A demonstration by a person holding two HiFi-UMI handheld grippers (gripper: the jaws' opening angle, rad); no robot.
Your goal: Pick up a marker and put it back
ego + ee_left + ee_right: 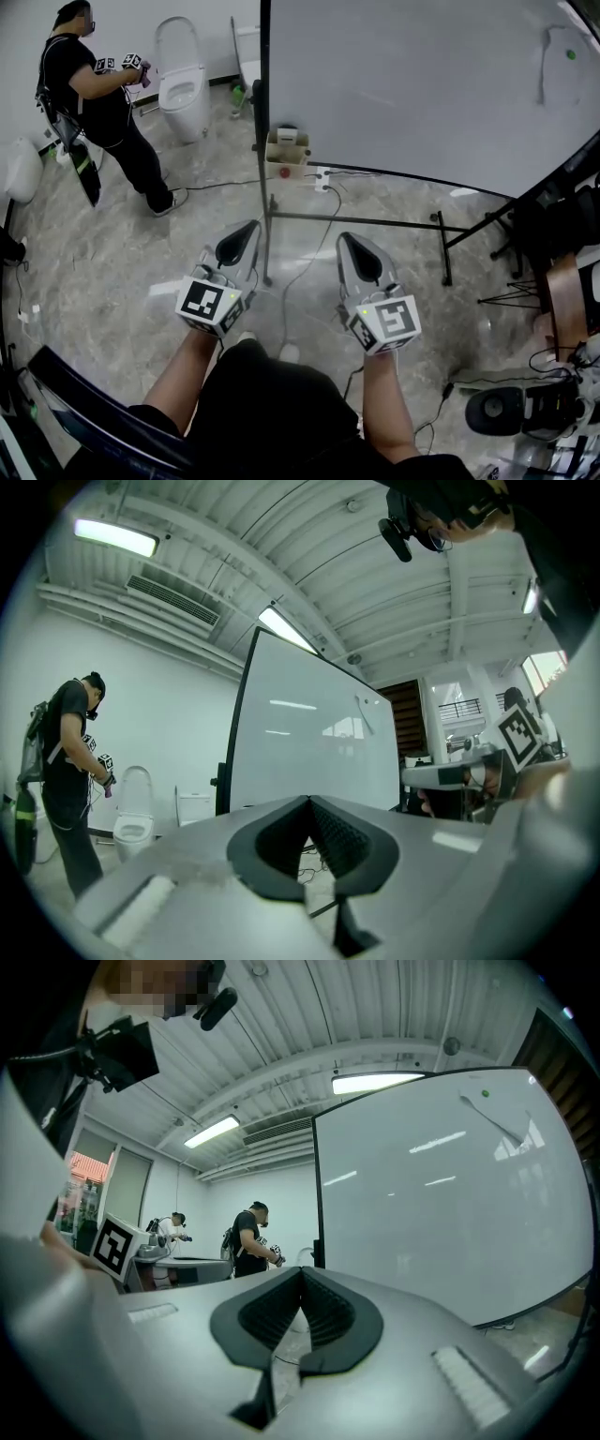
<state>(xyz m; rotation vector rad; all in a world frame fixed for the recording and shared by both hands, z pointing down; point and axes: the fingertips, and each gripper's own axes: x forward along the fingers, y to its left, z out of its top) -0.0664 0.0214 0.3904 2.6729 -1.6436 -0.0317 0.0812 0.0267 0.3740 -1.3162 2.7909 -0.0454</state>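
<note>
No marker can be made out in any view. A large whiteboard (422, 84) on a black stand rises ahead of me, also filling the left gripper view (309, 742) and the right gripper view (441, 1194). A small cardboard box (287, 150) sits at its lower left corner; what it contains is too small to tell. My left gripper (251, 227) (307, 801) is held level above the floor, shut and empty. My right gripper (345, 236) (300, 1271) is beside it, also shut with nothing between its jaws. Both point toward the board, well short of it.
Another person (94, 103) with grippers stands at the far left by a white toilet (183, 89). The stand's black foot bar (375, 222) and cables (314, 248) cross the marble floor ahead. A green dot (570, 53) marks the board's far corner. Chairs and gear (506, 408) crowd the right.
</note>
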